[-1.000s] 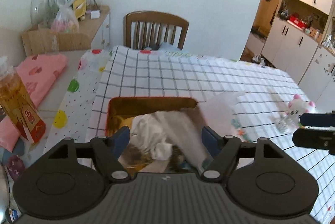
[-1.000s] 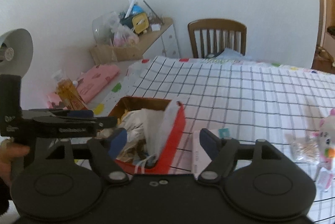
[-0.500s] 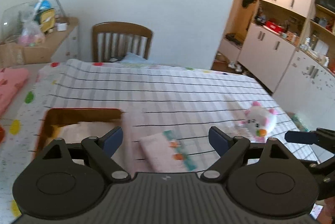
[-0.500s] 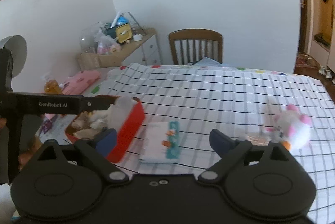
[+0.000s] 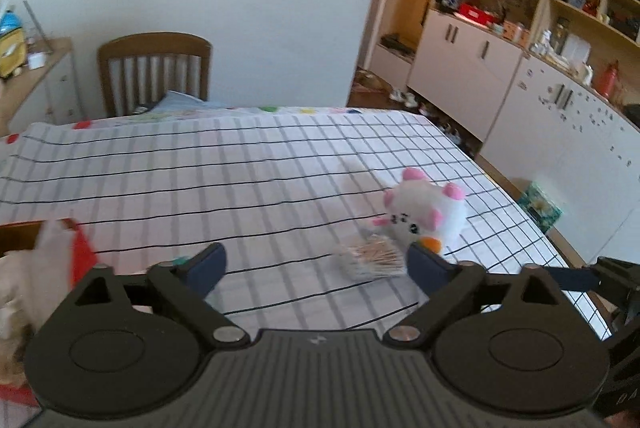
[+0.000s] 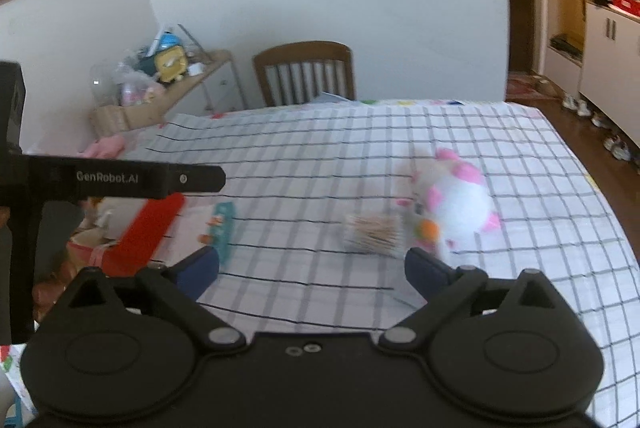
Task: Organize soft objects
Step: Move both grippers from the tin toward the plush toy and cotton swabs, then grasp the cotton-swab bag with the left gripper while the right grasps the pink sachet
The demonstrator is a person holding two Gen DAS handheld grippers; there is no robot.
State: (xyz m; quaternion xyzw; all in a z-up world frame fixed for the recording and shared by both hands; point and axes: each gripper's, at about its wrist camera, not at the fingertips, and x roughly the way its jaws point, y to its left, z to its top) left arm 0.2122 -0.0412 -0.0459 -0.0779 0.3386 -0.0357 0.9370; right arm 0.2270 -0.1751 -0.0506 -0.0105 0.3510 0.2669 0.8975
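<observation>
The left gripper (image 5: 316,266) hangs above the near edge of the table (image 5: 240,163) with its jaws spread wide and nothing between them. The right gripper (image 6: 312,268) is likewise released and empty, facing across the checked cloth. Ahead of both, toward the table's right edge, lies the white-and-pink plush toy (image 6: 456,203), touching a small clear packet of what look like wooden sticks (image 6: 374,232) (the blur makes that uncertain). A soft tissue pack (image 6: 220,228) lies flat just beside the red box (image 6: 148,228), which sits at the table's near left corner already stuffed with pale cloths (image 5: 24,268). The spread jaws suggest a reach for another loose soft item, probably the plush.
</observation>
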